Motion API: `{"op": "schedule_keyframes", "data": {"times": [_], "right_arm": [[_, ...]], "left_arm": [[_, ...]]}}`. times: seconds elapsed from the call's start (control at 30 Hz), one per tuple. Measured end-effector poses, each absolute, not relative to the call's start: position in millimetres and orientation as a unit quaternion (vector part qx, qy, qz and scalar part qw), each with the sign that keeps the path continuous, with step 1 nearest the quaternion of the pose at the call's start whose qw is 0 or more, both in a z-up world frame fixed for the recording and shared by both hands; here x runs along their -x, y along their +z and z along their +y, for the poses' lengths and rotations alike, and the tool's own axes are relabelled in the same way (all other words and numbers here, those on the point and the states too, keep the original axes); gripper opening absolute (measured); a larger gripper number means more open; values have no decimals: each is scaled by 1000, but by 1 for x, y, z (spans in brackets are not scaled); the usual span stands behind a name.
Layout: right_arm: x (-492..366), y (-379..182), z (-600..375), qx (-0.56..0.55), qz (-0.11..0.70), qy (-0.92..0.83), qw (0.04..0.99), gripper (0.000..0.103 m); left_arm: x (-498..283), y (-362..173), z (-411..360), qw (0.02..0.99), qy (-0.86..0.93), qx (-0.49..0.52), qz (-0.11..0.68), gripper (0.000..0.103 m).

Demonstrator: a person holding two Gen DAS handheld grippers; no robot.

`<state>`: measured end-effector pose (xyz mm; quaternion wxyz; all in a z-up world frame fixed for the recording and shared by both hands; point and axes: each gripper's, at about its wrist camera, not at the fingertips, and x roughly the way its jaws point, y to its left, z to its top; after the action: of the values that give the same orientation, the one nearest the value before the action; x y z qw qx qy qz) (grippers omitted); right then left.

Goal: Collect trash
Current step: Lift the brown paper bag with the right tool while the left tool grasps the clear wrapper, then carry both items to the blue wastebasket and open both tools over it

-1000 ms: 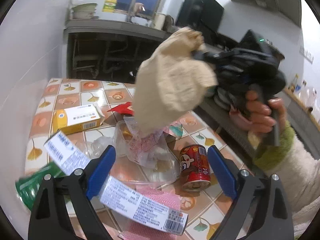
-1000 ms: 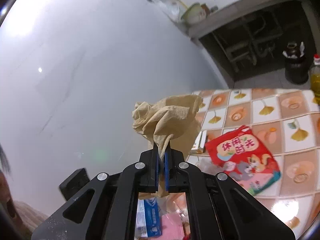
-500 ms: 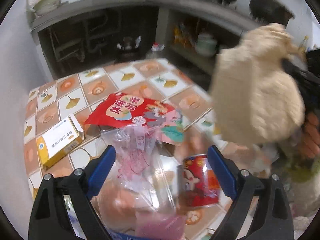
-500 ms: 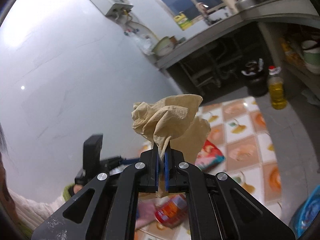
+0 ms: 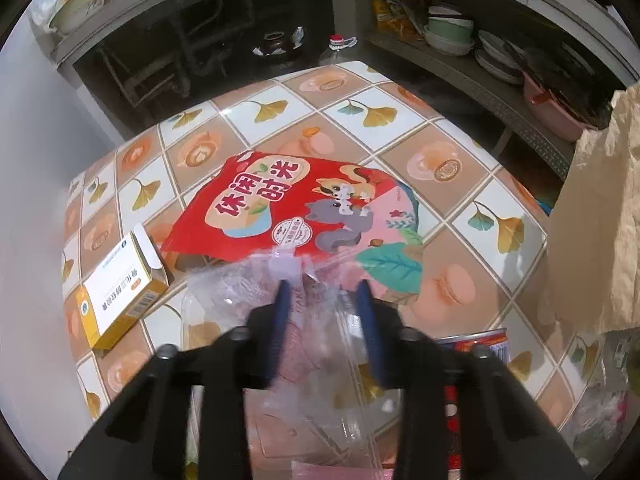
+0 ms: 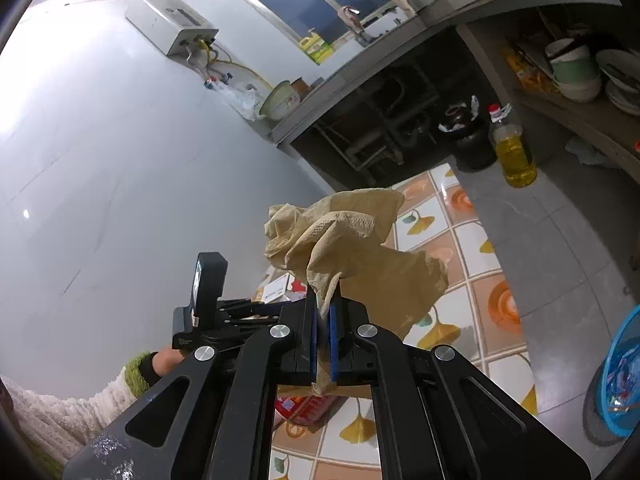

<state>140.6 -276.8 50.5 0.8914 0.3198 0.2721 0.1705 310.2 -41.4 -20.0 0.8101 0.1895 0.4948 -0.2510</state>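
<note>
My left gripper (image 5: 324, 304) points down at the tiled table (image 5: 360, 112). Its jaws are closing and pinch into a crumpled clear plastic bag (image 5: 320, 292), which is wider than the gap between them. Just beyond the bag lies a red snack packet (image 5: 288, 200). A yellow-and-white carton (image 5: 120, 284) lies to the left, and a red can (image 5: 476, 344) is partly hidden at the right. My right gripper (image 6: 324, 312) is shut on a crumpled beige paper napkin (image 6: 348, 236), held in the air; the napkin (image 5: 596, 220) also hangs at the right edge of the left wrist view.
A blue mesh basket (image 6: 620, 380) with scraps inside stands on the floor at the right. An oil bottle (image 6: 514, 152) and a dark pot stand by the counter. Shelves hold bowls (image 5: 448, 32). A white wall runs along the left. The person's sleeve (image 6: 80, 400) shows low left.
The left gripper tipped down over the clear bag and its jaws came in from wide apart onto it. The right gripper swung right with the napkin, bringing the floor and basket into view.
</note>
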Motion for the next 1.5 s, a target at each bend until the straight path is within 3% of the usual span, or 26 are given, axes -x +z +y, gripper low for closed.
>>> {"op": "schedule_keyframes", "data": {"times": [0.07, 0.27, 0.5, 0.9, 1.27, 1.5], "right_arm": [[-139, 49, -281, -325, 271, 170, 890, 3], [-138, 45, -286, -336, 267, 167, 888, 3], [-134, 44, -288, -338, 265, 160, 888, 3], [-121, 58, -293, -340, 243, 156, 895, 3], [-69, 76, -325, -336, 202, 93, 915, 3], [7, 71, -381, -339, 178, -66, 921, 3]], "left_arm": [[-312, -18, -38, 812, -255, -176, 495, 13], [-307, -9, -35, 821, -265, -171, 477, 1], [-295, 19, -23, 846, -256, -172, 434, 0], [-264, 114, 8, 888, -274, -127, 347, 0], [-225, 178, -78, 869, -386, -130, 282, 0], [-210, 188, -199, 807, -503, -112, 289, 0]]}}
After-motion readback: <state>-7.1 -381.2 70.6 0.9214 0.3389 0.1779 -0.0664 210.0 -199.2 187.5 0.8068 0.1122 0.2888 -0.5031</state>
